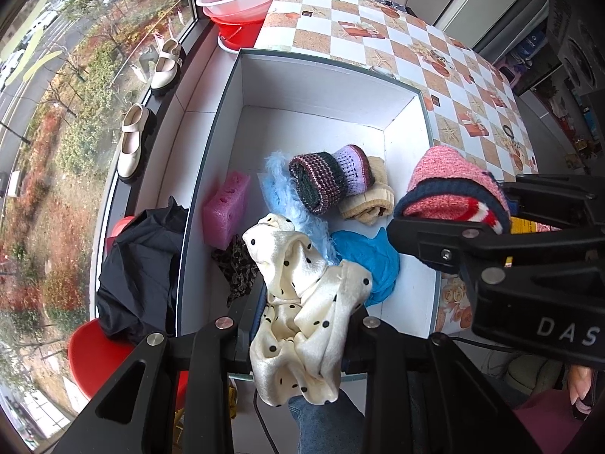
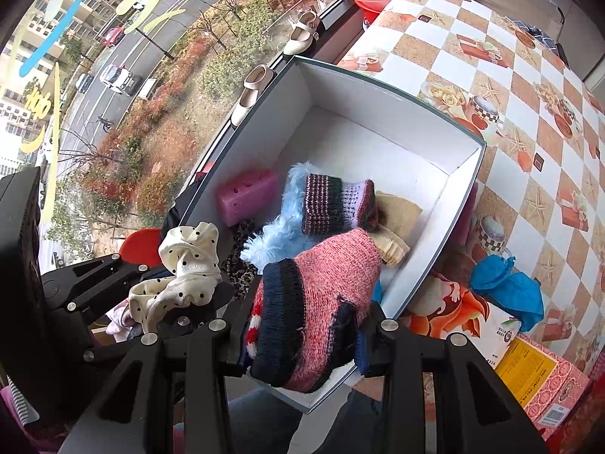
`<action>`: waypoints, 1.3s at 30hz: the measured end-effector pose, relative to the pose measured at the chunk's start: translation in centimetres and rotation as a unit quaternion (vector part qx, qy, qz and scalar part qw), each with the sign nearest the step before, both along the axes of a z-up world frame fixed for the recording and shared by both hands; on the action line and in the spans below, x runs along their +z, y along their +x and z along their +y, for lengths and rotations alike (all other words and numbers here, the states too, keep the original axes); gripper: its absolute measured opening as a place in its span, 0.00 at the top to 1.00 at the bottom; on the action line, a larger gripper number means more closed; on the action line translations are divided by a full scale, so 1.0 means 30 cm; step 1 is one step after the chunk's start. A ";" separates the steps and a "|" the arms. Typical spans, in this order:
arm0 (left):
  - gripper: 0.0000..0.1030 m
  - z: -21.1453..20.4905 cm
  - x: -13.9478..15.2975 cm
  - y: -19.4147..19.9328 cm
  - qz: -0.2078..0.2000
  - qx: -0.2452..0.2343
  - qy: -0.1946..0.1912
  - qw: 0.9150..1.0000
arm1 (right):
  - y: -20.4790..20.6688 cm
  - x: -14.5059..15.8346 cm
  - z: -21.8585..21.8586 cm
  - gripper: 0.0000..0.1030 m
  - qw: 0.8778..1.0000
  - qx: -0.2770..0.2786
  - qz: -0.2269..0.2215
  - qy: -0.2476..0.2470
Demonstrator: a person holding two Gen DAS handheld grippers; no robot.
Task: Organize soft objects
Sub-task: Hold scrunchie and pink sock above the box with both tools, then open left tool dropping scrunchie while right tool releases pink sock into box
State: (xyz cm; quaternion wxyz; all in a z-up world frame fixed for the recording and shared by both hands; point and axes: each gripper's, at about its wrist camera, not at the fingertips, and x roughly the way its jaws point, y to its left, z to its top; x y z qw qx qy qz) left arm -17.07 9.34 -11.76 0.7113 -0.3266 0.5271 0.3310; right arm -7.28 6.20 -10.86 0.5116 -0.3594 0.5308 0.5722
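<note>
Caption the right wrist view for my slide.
Right gripper holds pink knitted hat over white cardboard box.

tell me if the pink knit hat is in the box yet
Not yet. The pink knit hat is clamped in the right tongs, held above the near part of the box, not lying on its floor.

The cream satin cloth with black polka dots (image 1: 302,302) contrasts with the pink knitted piece banded in navy, red and white (image 2: 317,310). Inside the white-walled cardboard box with a grey-green rim (image 1: 325,87) lie a magenta foam sponge (image 1: 226,208), a fluffy sky-blue fabric (image 1: 283,196), a rolled knit striped maroon, dark green and lilac (image 1: 329,179), a beige ribbed knit (image 1: 372,200), a turquoise cloth (image 1: 368,261) and a leopard-print scrap (image 1: 236,261). At twelve o'clock the table (image 1: 378,30) shows white and tan-orange checks with starfish.
</note>
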 end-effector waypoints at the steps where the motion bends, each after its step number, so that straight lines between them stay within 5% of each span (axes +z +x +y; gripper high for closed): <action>1: 0.69 0.003 -0.001 0.003 0.001 0.001 0.000 1.000 | 0.003 -0.003 0.004 0.61 1.000 0.000 0.000 -0.001; 10: 0.68 0.012 -0.009 0.023 0.003 0.001 -0.005 1.000 | 0.012 -0.017 0.027 0.61 1.000 0.003 -0.001 -0.004; 12: 0.54 0.008 -0.003 0.030 -0.001 -0.001 0.000 1.000 | 0.011 -0.016 0.031 0.61 1.000 0.005 0.000 -0.004; 14: 0.20 0.002 0.002 0.038 0.012 -0.002 0.016 1.000 | 0.011 -0.018 0.033 0.53 1.000 0.009 0.006 -0.007; 18: 0.20 0.004 -0.034 0.052 0.055 -0.001 0.027 0.998 | 0.009 -0.003 0.023 0.01 0.999 0.011 -0.031 -0.006; 27: 0.20 0.061 -0.153 -0.006 0.022 0.034 -0.008 0.999 | 0.056 0.071 -0.022 0.01 0.999 -0.022 -0.029 0.006; 39: 0.20 0.103 -0.238 -0.052 0.024 0.054 0.017 0.998 | 0.032 0.073 -0.067 0.01 0.998 -0.047 -0.033 0.006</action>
